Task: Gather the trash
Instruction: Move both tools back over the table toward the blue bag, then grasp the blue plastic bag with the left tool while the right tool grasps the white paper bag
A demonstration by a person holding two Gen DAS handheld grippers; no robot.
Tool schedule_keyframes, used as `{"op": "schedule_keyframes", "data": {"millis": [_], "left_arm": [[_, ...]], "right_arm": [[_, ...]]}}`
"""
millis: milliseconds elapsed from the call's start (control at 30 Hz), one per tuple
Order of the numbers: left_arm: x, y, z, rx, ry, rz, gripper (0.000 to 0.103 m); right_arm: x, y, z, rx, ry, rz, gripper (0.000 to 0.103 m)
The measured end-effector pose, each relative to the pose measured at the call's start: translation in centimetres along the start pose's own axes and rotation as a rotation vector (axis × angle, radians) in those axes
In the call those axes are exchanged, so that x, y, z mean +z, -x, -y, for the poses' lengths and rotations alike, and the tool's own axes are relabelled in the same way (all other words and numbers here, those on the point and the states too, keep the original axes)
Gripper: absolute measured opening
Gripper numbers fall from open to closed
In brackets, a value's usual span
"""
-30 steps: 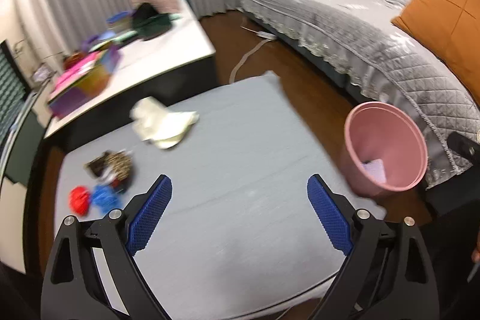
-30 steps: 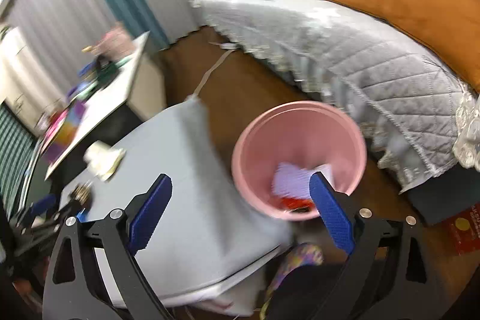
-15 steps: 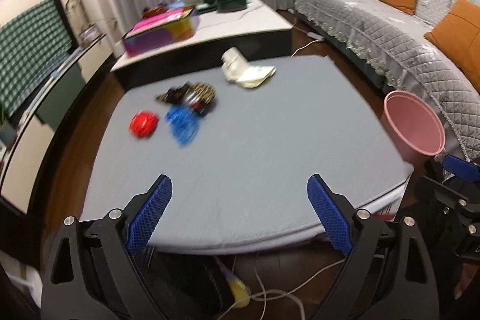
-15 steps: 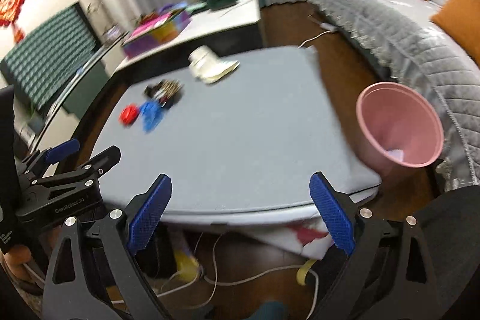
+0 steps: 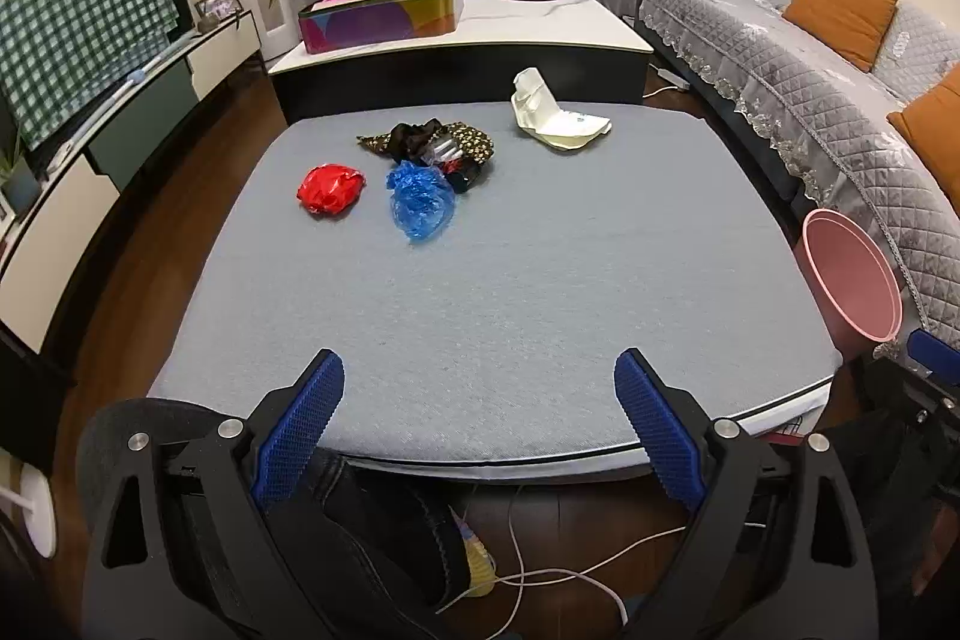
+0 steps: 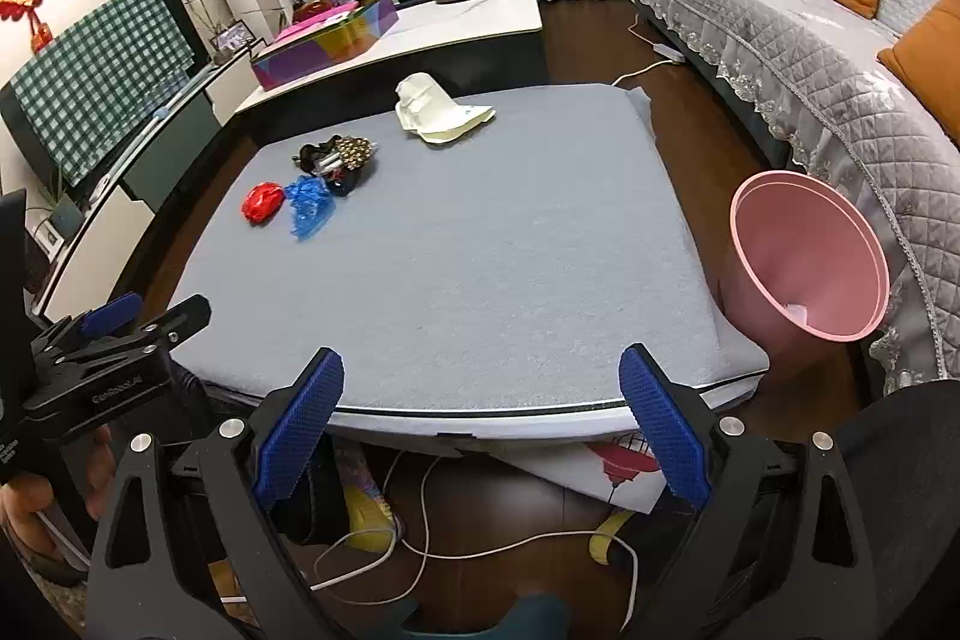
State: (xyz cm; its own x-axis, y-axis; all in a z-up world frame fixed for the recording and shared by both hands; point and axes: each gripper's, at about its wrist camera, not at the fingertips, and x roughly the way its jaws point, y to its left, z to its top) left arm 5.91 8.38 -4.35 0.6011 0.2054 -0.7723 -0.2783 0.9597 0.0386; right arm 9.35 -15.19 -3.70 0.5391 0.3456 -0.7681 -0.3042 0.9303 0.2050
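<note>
On the grey table (image 5: 510, 292) lie a crumpled red wrapper (image 5: 330, 189), a blue plastic bag (image 5: 420, 201), a dark patterned wrapper pile (image 5: 435, 143) and a white foam box (image 5: 555, 115). They also show in the right wrist view: red wrapper (image 6: 262, 202), blue bag (image 6: 309, 206), patterned pile (image 6: 342, 157), foam box (image 6: 438, 112). A pink bin (image 6: 804, 262) stands on the floor right of the table, with paper inside. My left gripper (image 5: 480, 430) is open and empty at the near edge. My right gripper (image 6: 480, 430) is open and empty, also at the near edge.
A white-topped table (image 5: 480, 22) with a colourful box (image 5: 378, 13) and bowls stands behind. A grey sofa (image 5: 810, 64) with orange cushions runs along the right. A TV cabinet (image 5: 90, 142) is on the left. Cables (image 6: 420, 538) lie on the floor under the table.
Both grippers have pulled back from the bin side to the table's near edge, facing the trash. Both stay open and empty.
</note>
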Motion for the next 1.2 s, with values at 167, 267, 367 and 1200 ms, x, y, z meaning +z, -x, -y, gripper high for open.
{"op": "schedule_keyframes", "data": {"millis": [167, 267, 367, 1200], "left_arm": [[1.3, -1.6, -1.6, -0.011, 0.043, -0.041, 0.089], [2.7, -3.4, -3.5, -0.001, 0.084, -0.077, 0.089], [4.4, -5.5, -5.2, -0.008, 0.124, -0.117, 0.089], [12.9, -25.9, -9.0, -0.089, 0.187, -0.409, 0.087]], "right_arm": [[1.5, -1.0, 0.1, -0.003, -0.002, -0.008, 0.092], [3.0, -2.1, 0.1, -0.008, 0.011, -0.008, 0.092], [4.9, -3.8, -0.1, -0.009, 0.046, -0.020, 0.092], [21.1, -32.1, -4.5, -0.047, 0.326, -0.126, 0.091]]}}
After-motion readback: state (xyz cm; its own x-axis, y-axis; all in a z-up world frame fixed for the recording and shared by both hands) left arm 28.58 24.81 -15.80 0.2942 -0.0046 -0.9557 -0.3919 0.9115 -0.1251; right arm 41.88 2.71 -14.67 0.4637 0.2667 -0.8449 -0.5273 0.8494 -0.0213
